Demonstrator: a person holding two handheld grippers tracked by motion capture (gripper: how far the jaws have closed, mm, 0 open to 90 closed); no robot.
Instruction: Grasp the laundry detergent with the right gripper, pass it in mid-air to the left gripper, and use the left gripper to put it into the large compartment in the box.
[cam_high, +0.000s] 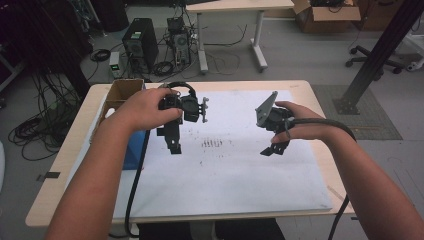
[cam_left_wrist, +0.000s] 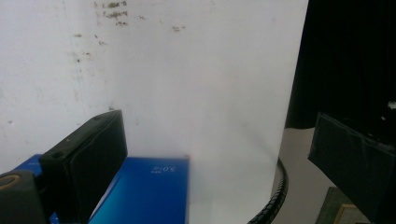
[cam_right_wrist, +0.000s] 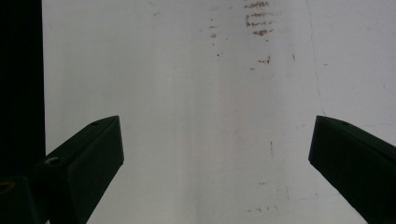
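Both hands hold black grippers over a white sheet (cam_high: 225, 165) that covers most of the wooden table. My left gripper (cam_high: 174, 144) hangs above the sheet's left part, jaws pointing down and spread wide, open with nothing between them (cam_left_wrist: 219, 135). A blue box (cam_left_wrist: 144, 191) lies just below and left of it, at the sheet's left edge (cam_high: 135, 150). My right gripper (cam_high: 274, 149) hovers over the sheet's right half, also open and empty (cam_right_wrist: 215, 135). Under its jaws lies bare white sheet with brown smudges (cam_right_wrist: 259, 21).
A brown cardboard box (cam_high: 122, 92) stands at the table's back left corner. Dark scuff marks (cam_high: 212, 143) sit mid-sheet. A black cable (cam_left_wrist: 275, 196) trails off the front edge. Beyond the table are computer towers (cam_high: 140, 42), floor cables and another desk (cam_high: 235, 7).
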